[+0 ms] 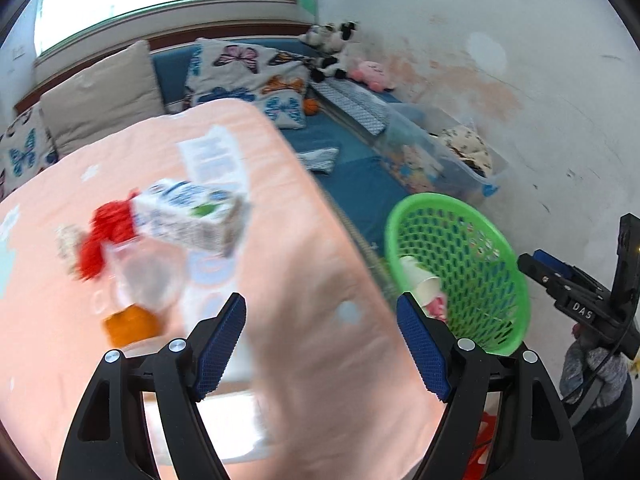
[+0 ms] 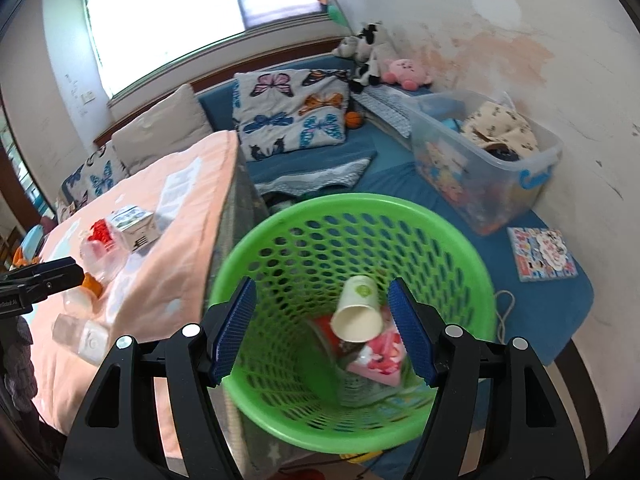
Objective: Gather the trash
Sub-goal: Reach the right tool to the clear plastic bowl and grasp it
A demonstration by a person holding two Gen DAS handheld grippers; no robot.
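Note:
A green mesh basket (image 2: 280, 236) stands on the floor beside the table; it also shows in the left wrist view (image 1: 516, 284). Inside lie a paper cup (image 2: 358, 310) and a pink wrapper (image 2: 382, 358). My right gripper (image 2: 322, 328) is open and empty, above the basket's mouth. My left gripper (image 1: 320, 344) is open and empty above the peach-clothed table (image 1: 312, 248). On the table lie a milk carton (image 1: 192, 216), a red wrapper (image 1: 106, 240), a clear plastic bottle with an orange cap (image 1: 140, 292) and a white leaflet (image 1: 214, 160).
A blue mat (image 2: 400, 184) covers the floor, with butterfly cushions (image 2: 292, 112), a clear storage bin (image 2: 488, 160), a book (image 2: 542, 254) and plush toys (image 2: 404, 70) against the wall. A small clear bottle (image 2: 80, 336) lies near the table's edge.

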